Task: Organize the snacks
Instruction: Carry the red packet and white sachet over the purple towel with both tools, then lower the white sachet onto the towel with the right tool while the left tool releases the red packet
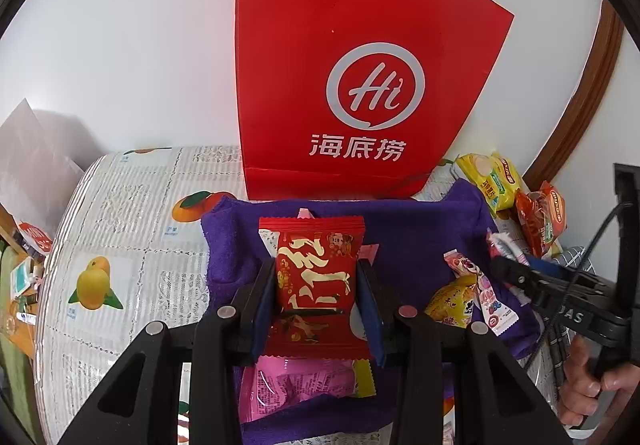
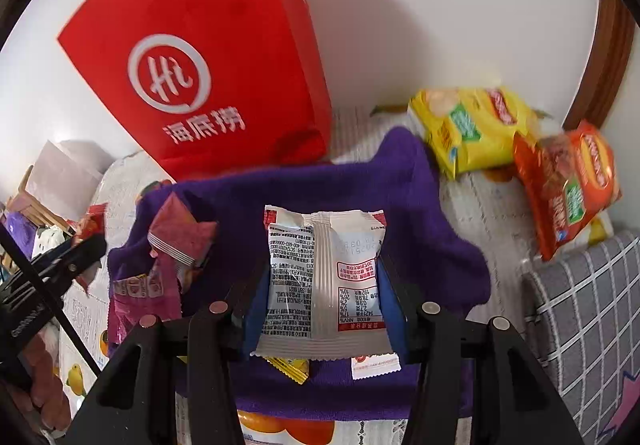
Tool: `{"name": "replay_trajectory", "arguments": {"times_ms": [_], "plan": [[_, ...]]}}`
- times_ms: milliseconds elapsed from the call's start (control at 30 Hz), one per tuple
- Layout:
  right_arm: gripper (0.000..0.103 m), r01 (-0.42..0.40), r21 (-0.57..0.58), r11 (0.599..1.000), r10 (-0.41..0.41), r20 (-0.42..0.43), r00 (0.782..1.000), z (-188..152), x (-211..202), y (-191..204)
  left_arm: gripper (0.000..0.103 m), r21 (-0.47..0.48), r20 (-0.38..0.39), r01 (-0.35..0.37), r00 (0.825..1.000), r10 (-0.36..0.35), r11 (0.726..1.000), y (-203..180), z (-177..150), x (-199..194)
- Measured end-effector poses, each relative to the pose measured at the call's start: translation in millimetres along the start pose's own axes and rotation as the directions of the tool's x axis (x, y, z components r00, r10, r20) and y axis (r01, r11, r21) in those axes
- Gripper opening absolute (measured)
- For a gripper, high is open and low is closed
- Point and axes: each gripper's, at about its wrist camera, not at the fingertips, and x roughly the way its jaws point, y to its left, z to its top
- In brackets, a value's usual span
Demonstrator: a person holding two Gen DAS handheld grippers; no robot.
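Observation:
My left gripper (image 1: 316, 265) is shut on a red snack packet (image 1: 316, 285) with gold lettering, held upright over a purple towel (image 1: 420, 229). My right gripper (image 2: 324, 265) is shut on a white snack packet (image 2: 324, 285), its printed back facing me, also above the purple towel (image 2: 320, 189). Loose on the towel are a pink packet (image 1: 296, 385), a yellow packet (image 1: 452, 301), a pink-white stick pack (image 1: 486, 293) and maroon packets (image 2: 176, 237). The right gripper's tip (image 1: 504, 269) shows at the towel's right edge, and the left gripper (image 2: 80, 249) at its left edge.
A tall red paper bag (image 1: 352, 65) stands behind the towel against the white wall. A yellow chip bag (image 2: 472, 129) and an orange one (image 2: 568, 185) lie at the back right. The table (image 1: 120, 245) has a fruit-print cover. A grey checked cloth (image 2: 580, 305) is on the right.

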Motion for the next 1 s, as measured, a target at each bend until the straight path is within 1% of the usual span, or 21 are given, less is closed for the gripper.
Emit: {"name": "replay_trajectory", "arguments": {"times_ms": [100, 600, 1000], "plan": [[0.05, -0.001, 0.016, 1.0, 0.001, -0.031, 1.0, -1.0, 8.5, -3.5, 0.037, -0.006, 0.0, 0.001, 1.0, -0.001, 1.0, 1.7, 0.7, -0.7], [0.051, -0.007, 0.029, 1.0, 0.009, -0.086, 0.996, -6.3, 25.1, 0.8, 0.037, -0.021, -0.008, 0.004, 1.0, -0.004, 1.0, 5.0, 1.2, -0.3], [0.053, -0.022, 0.02, 1.0, 0.024, -0.087, 0.996, -3.6, 24.6, 3.8, 0.037, -0.005, -0.039, 0.024, 0.999, -0.024, 1.0, -5.0, -3.0, 9.5]]}}
